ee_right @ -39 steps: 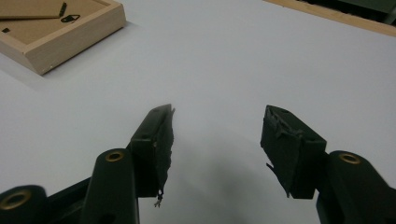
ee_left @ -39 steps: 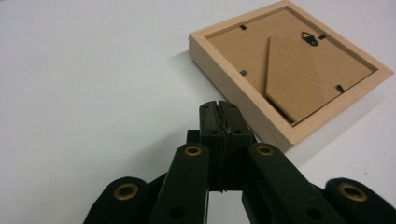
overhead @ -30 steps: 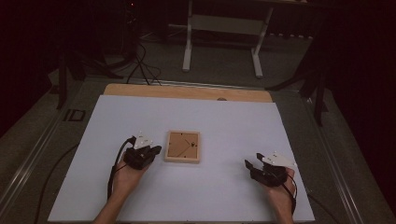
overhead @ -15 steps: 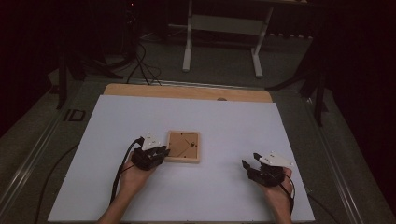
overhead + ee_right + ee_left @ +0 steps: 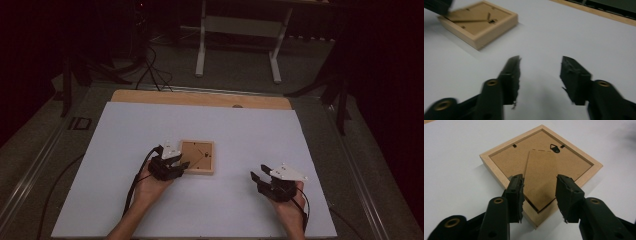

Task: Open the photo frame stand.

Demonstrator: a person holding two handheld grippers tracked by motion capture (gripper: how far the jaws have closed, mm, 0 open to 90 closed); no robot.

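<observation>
While the left gripper [image 5: 176,162] sits at the nine o'clock edge of the picture frame [image 5: 198,156], its jaws have just been opening and now stand apart over the frame's near corner, seemingly pressing nothing. That wooden frame lies face down near the middle of the white surface [image 5: 125,130]. Toward four o'clock, well apart, the right gripper [image 5: 260,176] hovers with jaws parted and empty, having just been closing somewhat.

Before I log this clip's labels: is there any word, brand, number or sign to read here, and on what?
None can be read.
Picture frame, lying back up: bare brown board, no print.
White table cover: blank.
Grippers' black jaws: no markings visible.
</observation>
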